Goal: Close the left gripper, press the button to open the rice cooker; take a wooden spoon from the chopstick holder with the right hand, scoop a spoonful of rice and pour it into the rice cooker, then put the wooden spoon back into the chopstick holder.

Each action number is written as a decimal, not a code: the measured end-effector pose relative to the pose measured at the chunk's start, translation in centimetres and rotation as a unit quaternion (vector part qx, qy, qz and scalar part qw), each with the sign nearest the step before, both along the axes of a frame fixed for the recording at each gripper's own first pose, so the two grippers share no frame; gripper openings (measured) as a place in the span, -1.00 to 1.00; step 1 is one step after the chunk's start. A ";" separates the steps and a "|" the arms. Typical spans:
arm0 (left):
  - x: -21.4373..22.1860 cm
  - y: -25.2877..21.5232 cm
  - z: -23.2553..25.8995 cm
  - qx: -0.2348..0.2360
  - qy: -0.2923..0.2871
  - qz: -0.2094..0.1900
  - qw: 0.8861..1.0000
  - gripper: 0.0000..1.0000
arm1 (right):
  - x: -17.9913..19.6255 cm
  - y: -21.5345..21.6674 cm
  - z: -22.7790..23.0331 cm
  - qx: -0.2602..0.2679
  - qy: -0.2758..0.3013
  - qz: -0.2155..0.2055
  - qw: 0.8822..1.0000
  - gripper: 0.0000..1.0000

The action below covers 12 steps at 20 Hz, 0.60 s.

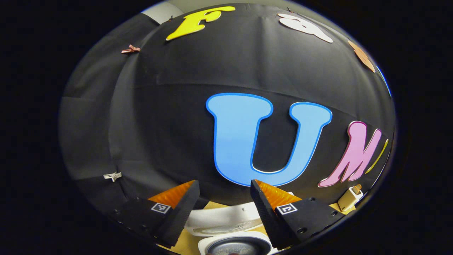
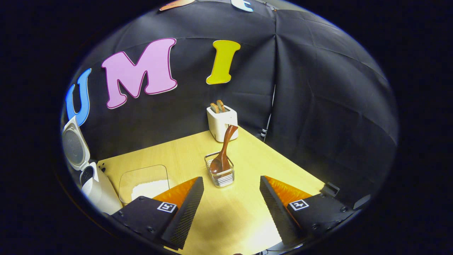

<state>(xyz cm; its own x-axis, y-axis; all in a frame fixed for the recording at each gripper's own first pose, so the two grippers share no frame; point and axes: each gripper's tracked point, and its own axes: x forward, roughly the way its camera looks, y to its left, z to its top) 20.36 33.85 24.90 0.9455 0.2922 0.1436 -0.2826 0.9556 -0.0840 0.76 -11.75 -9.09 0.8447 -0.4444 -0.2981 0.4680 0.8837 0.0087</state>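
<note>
Right gripper view looks down across a pale wooden counter [image 2: 184, 156] set in a booth walled with black cloth [image 2: 318, 106]; two cloth panels meet at a seam in the upper right of the frame, and the counter's far corner runs into that seam. The right gripper [image 2: 231, 203] sits at the bottom of the frame with its fingers spread wide and nothing between them. Just beyond the gap, at frame centre, stands the chopstick holder [image 2: 220, 175], a small clear container with wire sides, and the wooden spoon [image 2: 223, 154] stands in it, bowl down, handle leaning up and to the right. Behind it, near the back wall, is a white toaster [image 2: 221, 124] with two slices of bread sticking out of its top. At lower left lies a clear rice container [image 2: 143, 179] with white rice [image 2: 150, 187] heaped in its near part. At the far left edge is the rice cooker [image 2: 93, 186], white, its lid [image 2: 73, 145] raised upright.

Left gripper view faces mostly the black cloth wall, with a strip of counter at the bottom. The left gripper [image 1: 224, 205] has its fingers parted and empty. Between them, low in the frame, the open rice cooker shows its raised white lid and dark inner pot [image 1: 237, 246]. The toaster appears small at lower right.
</note>
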 end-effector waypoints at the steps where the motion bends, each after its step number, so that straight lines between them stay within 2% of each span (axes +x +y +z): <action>1: 1.1 0.1 -0.4 0.005 0.014 -0.005 1.000 0.85 | -0.6 0.5 -0.1 -0.004 0.003 0.002 1.000 0.97; 3: 3.4 0.1 -2.2 0.007 0.056 -0.019 0.998 0.85 | -1.9 0.2 0.0 -0.029 0.013 -0.003 0.999 0.97; 5: 4.5 0.0 -4.3 -0.017 0.099 -0.024 0.995 0.85 | -2.4 -0.3 0.6 -0.037 0.012 -0.015 0.999 0.96; 8: 5.0 -0.3 -5.2 -0.022 0.121 -0.027 0.992 0.88 | -3.0 -0.7 1.6 -0.033 -0.008 -0.033 0.999 0.96; 12: 4.2 -1.0 -6.2 -0.048 0.151 -0.056 0.986 0.87 | -2.0 0.2 1.0 -0.034 -0.005 -0.019 0.999 0.96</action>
<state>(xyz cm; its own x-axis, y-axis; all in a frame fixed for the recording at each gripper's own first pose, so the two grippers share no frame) 24.57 32.81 18.71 0.9681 0.1825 -0.1719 -0.2021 0.9738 -0.1039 -1.24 -11.57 -8.10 0.8294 -0.4957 -0.2579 0.5020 0.8637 -0.0454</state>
